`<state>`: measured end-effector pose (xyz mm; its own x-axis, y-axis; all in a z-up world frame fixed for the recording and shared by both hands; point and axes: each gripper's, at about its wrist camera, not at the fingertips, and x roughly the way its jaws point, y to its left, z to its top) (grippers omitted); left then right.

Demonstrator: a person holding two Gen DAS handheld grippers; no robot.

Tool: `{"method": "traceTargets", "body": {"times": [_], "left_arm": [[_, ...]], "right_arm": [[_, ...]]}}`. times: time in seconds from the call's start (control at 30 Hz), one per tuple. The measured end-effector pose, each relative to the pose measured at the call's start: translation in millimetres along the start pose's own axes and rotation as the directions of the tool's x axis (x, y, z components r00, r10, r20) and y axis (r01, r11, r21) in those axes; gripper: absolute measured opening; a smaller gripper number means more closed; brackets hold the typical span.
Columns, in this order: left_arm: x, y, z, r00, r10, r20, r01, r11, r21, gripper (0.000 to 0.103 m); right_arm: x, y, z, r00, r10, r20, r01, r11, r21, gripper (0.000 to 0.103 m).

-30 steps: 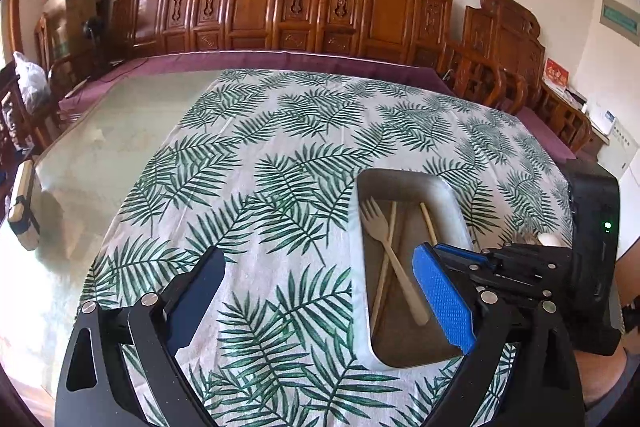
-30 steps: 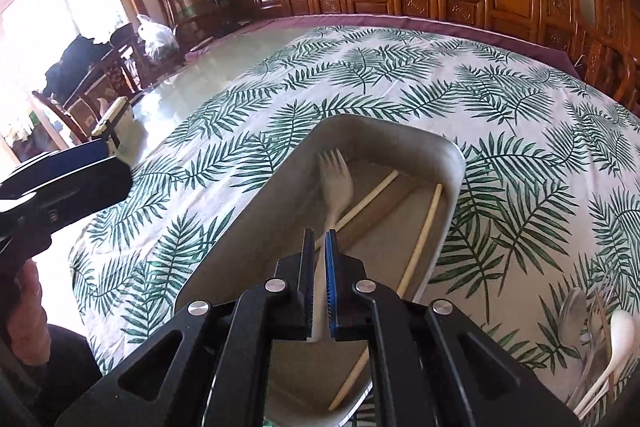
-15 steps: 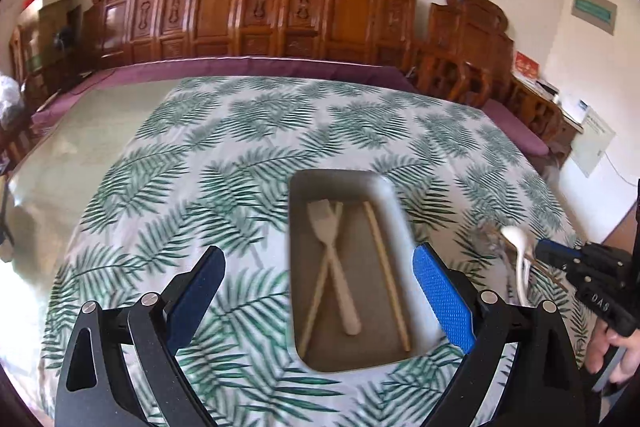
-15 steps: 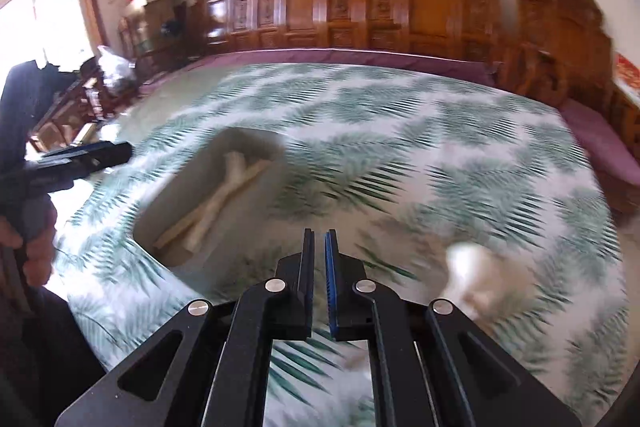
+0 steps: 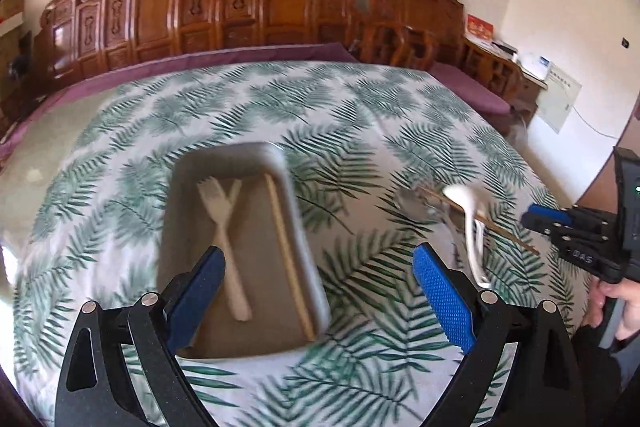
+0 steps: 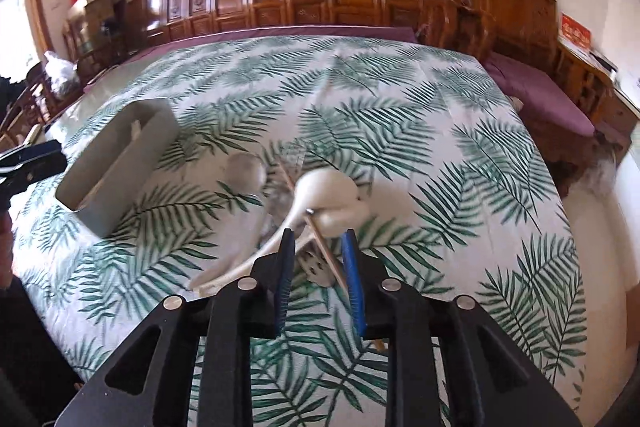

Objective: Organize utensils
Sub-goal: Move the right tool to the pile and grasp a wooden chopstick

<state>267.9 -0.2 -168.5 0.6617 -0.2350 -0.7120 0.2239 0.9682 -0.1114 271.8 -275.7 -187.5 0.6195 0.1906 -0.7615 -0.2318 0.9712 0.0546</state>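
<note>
Utensils (image 6: 320, 203) lie under the downward-tilted right tool (image 6: 318, 247), its jaws opening, gripping nothing.

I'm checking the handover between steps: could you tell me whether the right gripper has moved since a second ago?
Yes. The right gripper has swung rightward off the grey tray to the loose utensil pile; its jaws are opening, gripping nothing.

Right claw (image 6: 318, 251) opening over utensil pile (image 6: 304, 199); chopstick (image 6: 320, 239) btwn pads; grey tray (image 6: 120, 163) left.
</note>
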Motion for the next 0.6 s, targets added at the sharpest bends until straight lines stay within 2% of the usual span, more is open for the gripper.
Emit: {"method": "traceTargets", "body": {"times": [0.27,0.4,0.6], "left_arm": [[16,-37,-14,0.999,0.005,-0.035,-0.002,0.996,0.086,0.091],[21,-54,-14,0.999,0.003,-0.040,0.001,0.994,0.105,0.091],[36,-78,-14,0.997,0.016,-0.081,-0.005,0.990,0.139,0.084]], "right_arm": [[9,-12,-21,1.000,-0.006,-0.012,0.007,1.000,0.019,0.029],[15,-23,-29,0.999,0.003,-0.046,-0.001,0.999,0.044,0.030],[19,-31,-32,0.997,0.036,-0.065,-0.033,0.998,0.059,0.030]]}}
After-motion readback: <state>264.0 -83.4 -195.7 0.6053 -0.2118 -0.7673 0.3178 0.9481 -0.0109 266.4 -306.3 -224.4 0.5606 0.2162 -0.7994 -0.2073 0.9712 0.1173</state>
